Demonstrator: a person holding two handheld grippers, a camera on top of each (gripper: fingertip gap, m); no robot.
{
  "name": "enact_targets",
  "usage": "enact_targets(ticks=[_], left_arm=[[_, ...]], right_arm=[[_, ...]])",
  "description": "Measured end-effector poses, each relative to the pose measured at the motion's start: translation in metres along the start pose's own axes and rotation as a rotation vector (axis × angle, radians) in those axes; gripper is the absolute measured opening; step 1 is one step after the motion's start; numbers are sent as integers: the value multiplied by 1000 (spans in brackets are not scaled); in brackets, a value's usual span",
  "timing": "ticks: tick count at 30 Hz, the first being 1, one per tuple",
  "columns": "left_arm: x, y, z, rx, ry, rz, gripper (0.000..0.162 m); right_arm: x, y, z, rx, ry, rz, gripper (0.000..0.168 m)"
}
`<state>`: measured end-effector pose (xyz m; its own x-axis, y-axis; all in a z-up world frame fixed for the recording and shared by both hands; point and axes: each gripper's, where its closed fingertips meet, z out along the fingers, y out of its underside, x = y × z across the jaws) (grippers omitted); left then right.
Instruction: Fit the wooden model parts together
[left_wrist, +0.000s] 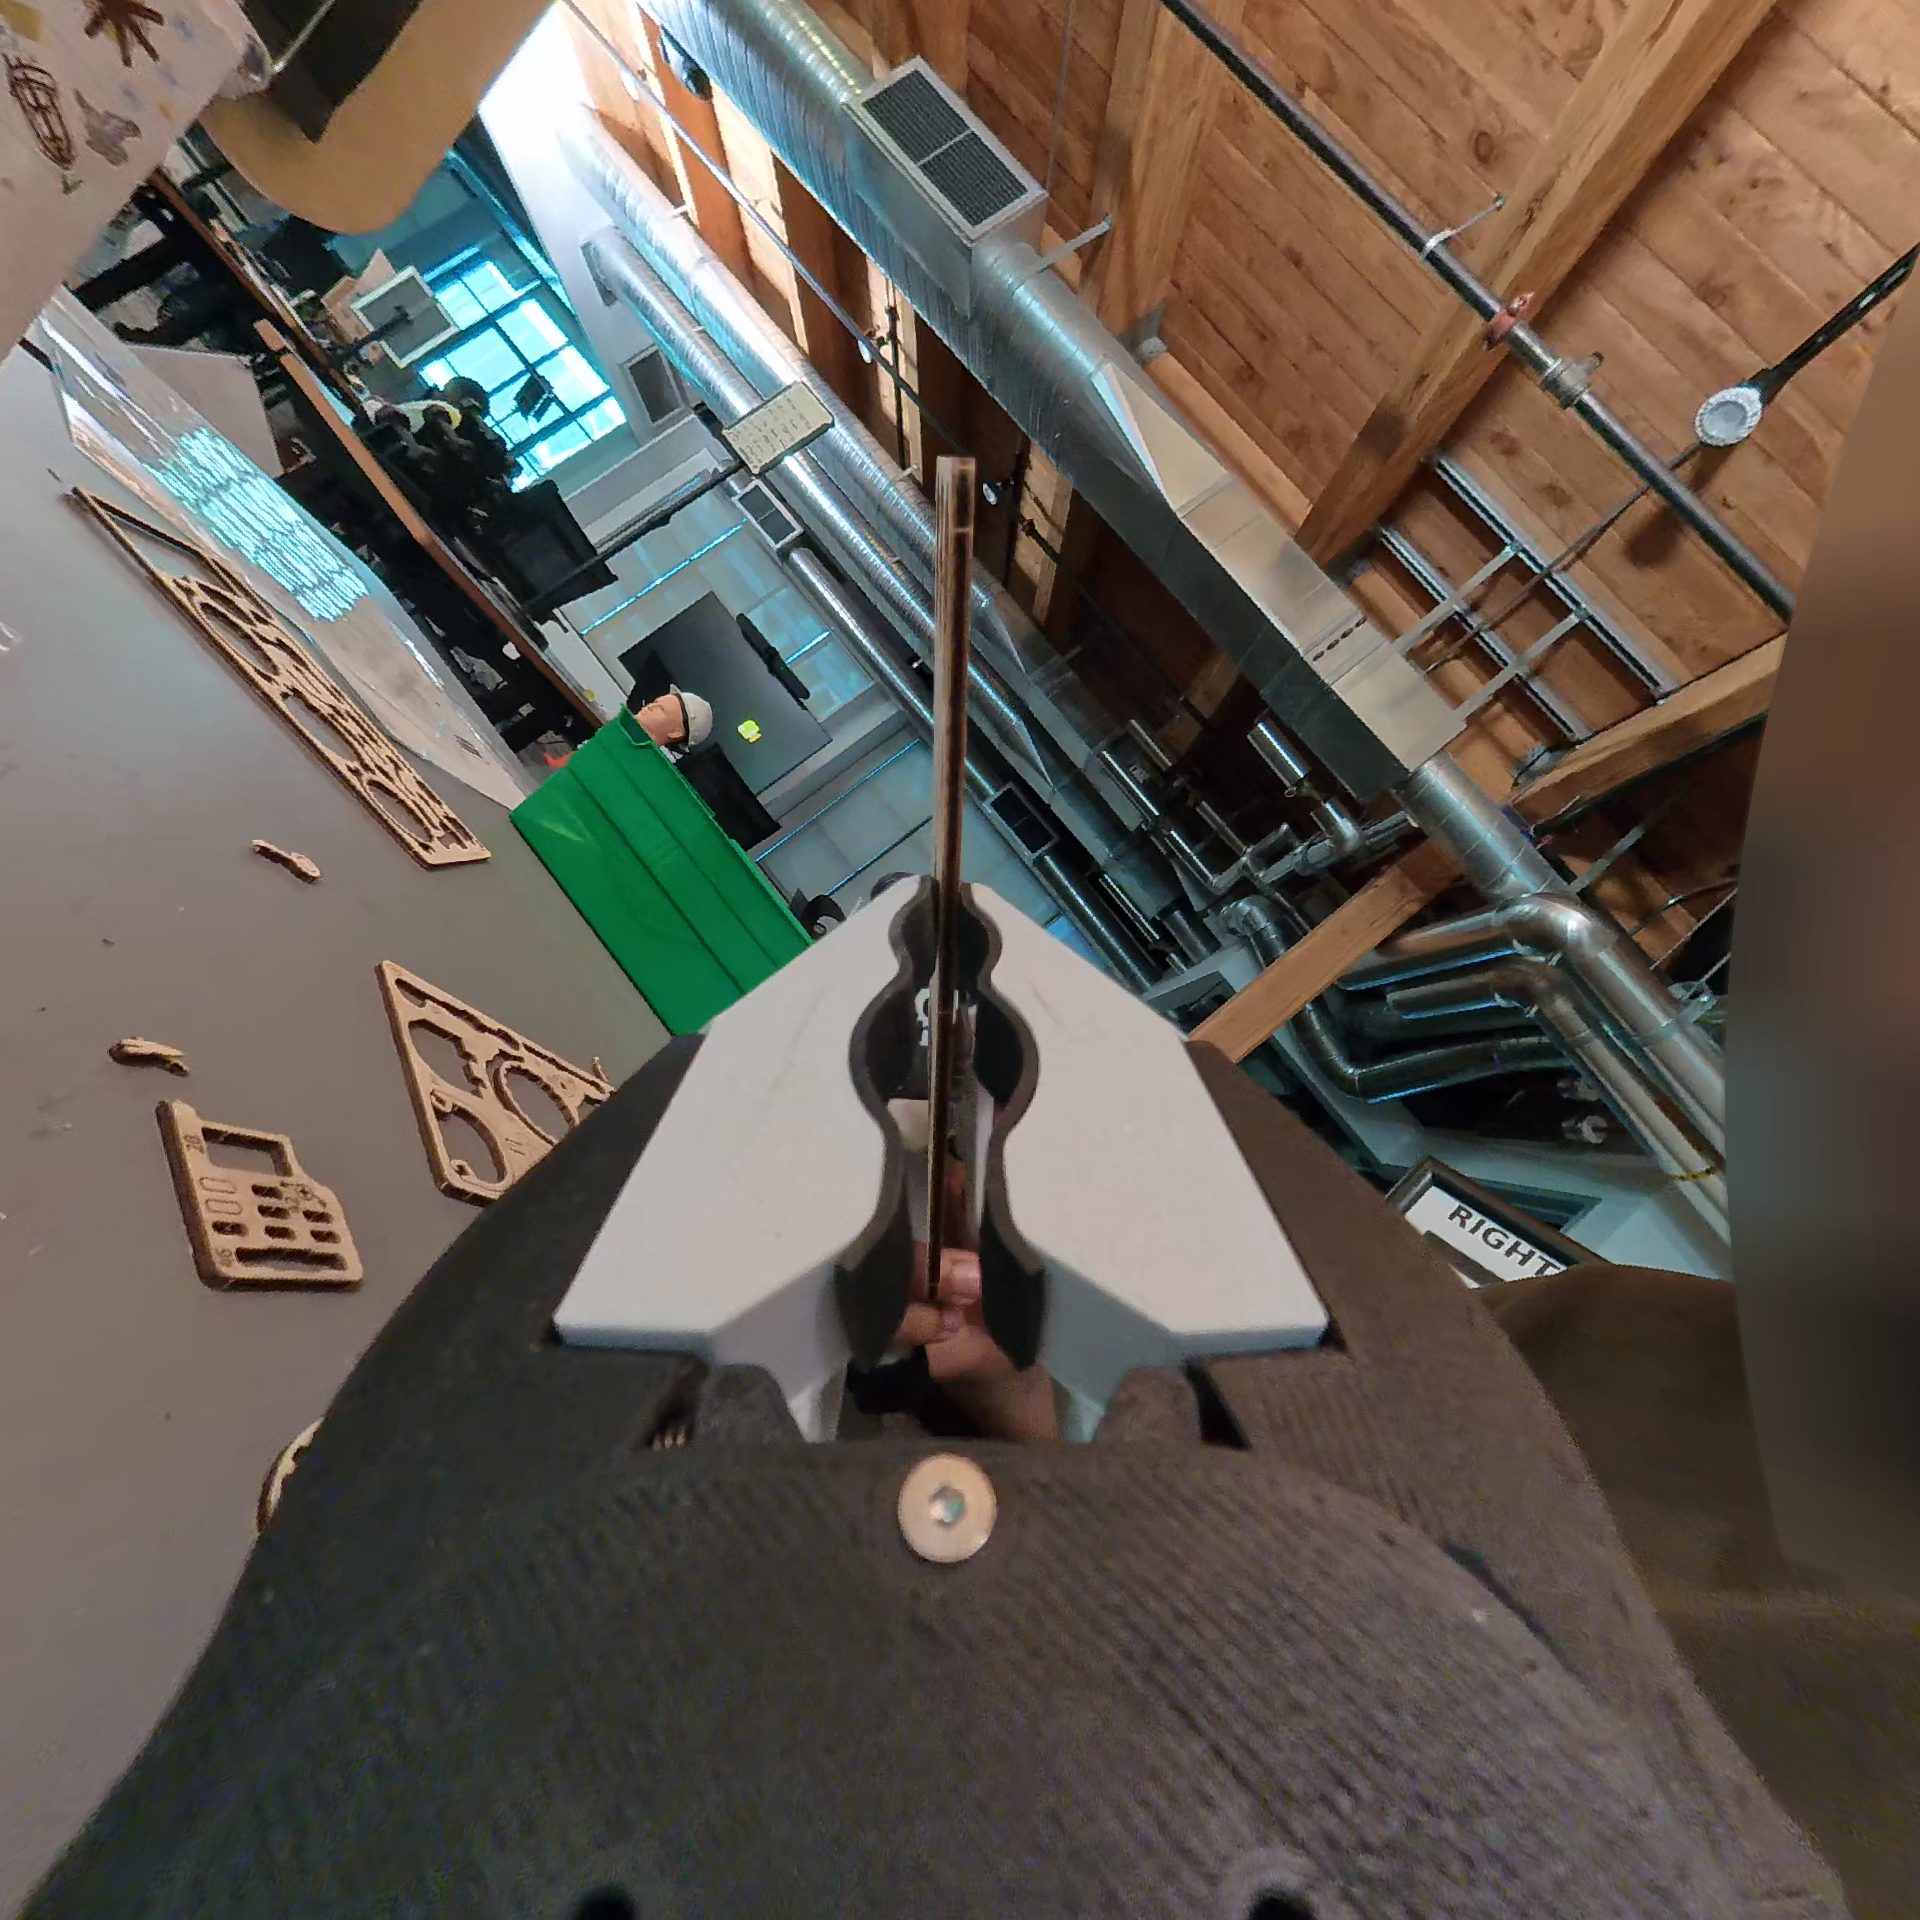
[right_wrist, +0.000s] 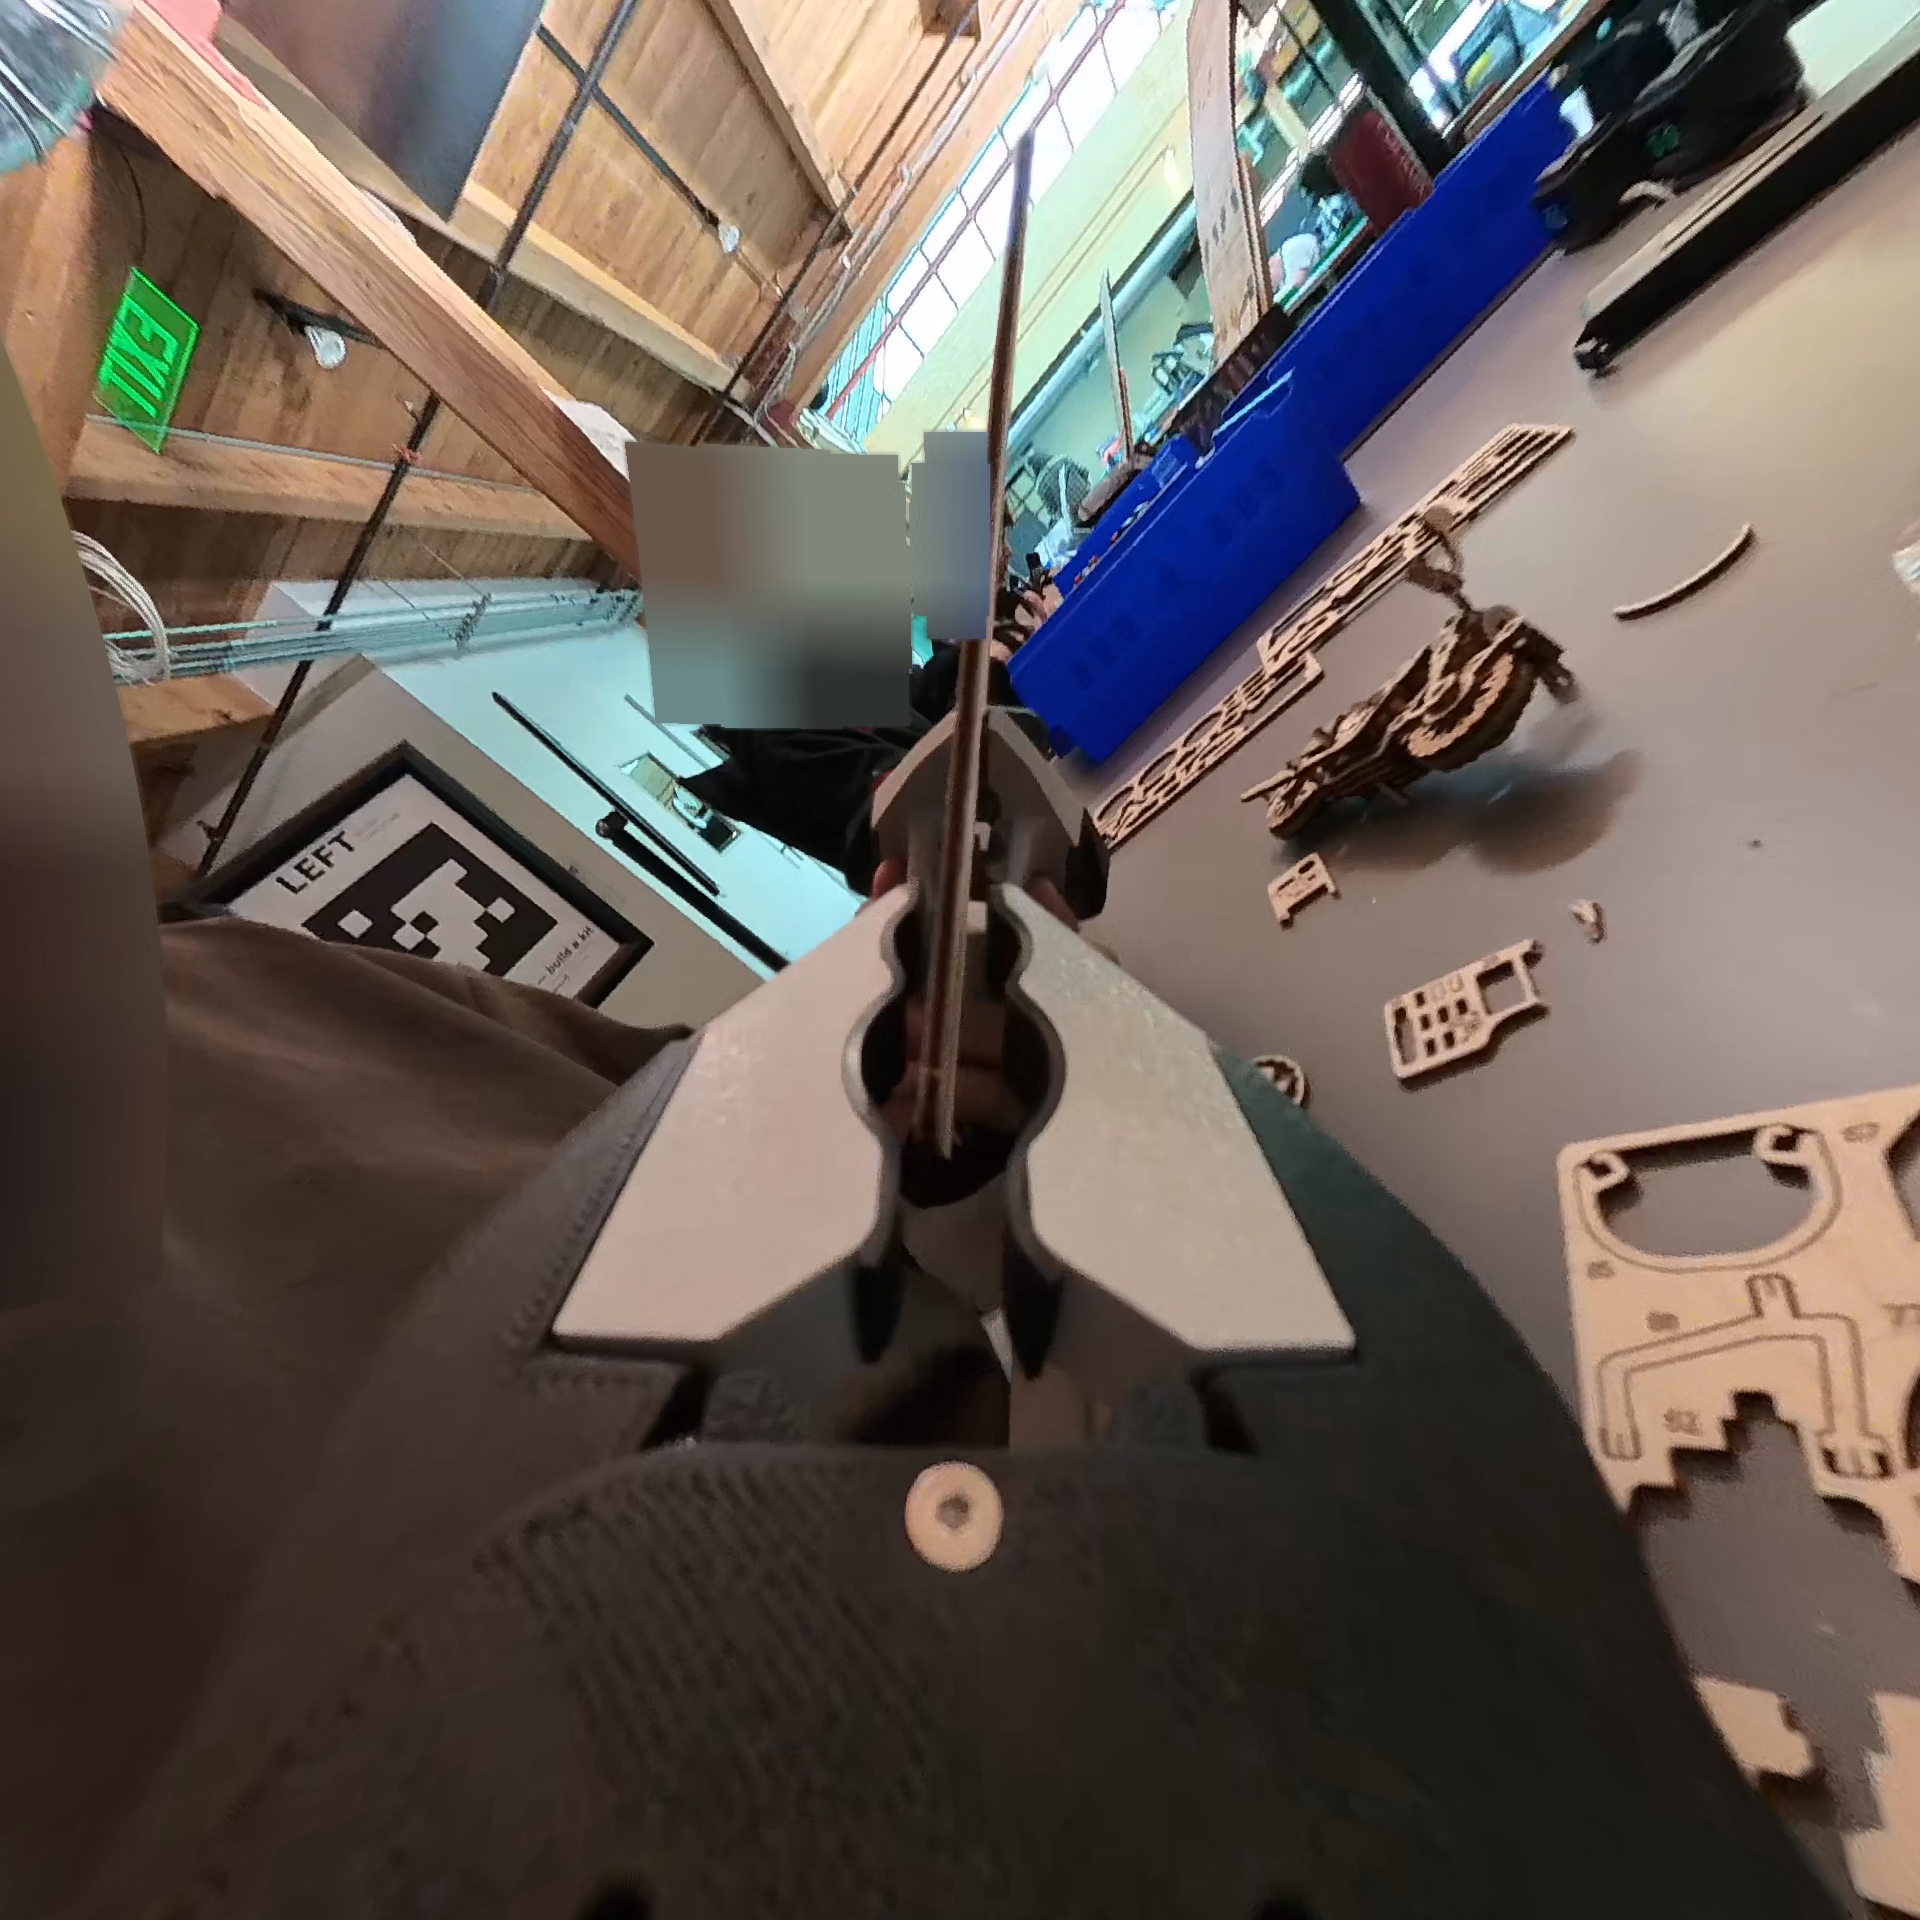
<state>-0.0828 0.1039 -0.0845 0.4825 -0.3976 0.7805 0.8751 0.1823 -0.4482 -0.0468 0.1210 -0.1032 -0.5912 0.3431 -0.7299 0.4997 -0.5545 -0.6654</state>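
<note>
My left gripper (left_wrist: 948, 904) is shut on a thin wooden sheet (left_wrist: 954, 675), seen edge-on and raised off the table. My right gripper (right_wrist: 954, 904) is shut on the same sheet (right_wrist: 997, 416), also edge-on. In the right wrist view the left gripper (right_wrist: 977, 769) clamps the sheet just beyond my right fingertips, facing them. A part-built wooden motorcycle model (right_wrist: 1434, 717) stands on the grey table (right_wrist: 1662, 883) to the right. The faces of the held sheet are hidden.
Punched-out wooden sheets lie on the table (left_wrist: 125, 935): a long one (left_wrist: 301, 675), a triangular one (left_wrist: 478, 1081), a small panel (left_wrist: 260, 1195), a large one (right_wrist: 1714, 1299). A curved strip (right_wrist: 1683, 582), blue bins (right_wrist: 1247, 551) and a green bin (left_wrist: 655, 831) sit at the table's edges. About 5 cm separates my left fingertips from my right.
</note>
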Motion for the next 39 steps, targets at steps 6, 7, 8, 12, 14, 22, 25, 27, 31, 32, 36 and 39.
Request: enact_targets(ticks=[6,7,8,12,14,22,25,27,31,32,36,39], left_arm=[[-1,-1,0,-6,3,-18,0],[-1,-1,0,-8,4,-21,0],[-1,-1,0,-11,3,-21,0],[-1,0,0,-17,4,-21,0],[-1,0,0,-17,3,-19,0],[-1,0,1,-19,2,-7,0],[-4,1,2,-25,-24,-3,2],[-12,2,2,-29,-87,6,23],[-14,6,5,-56,-111,-17,37],[-9,10,7,-70,-86,-37,37],[7,27,17,-138,-11,-160,43],[6,29,17,-138,-11,-247,45]], right_arm=[[1,-16,-11,74,16,-26,8],[1,-17,-12,79,18,-30,8],[1,-18,-12,80,19,-32,7],[1,-18,-12,79,17,-32,6],[0,-17,-12,74,16,-37,3],[0,-16,-12,72,23,-46,1],[0,-21,-14,101,53,-82,0],[5,-35,-23,167,144,-155,1],[14,-60,-46,193,482,-520,0],[12,-62,-47,161,564,-650,0],[-1,-40,-25,-101,761,-1209,1],[-7,-17,-7,-254,839,-1600,1]])
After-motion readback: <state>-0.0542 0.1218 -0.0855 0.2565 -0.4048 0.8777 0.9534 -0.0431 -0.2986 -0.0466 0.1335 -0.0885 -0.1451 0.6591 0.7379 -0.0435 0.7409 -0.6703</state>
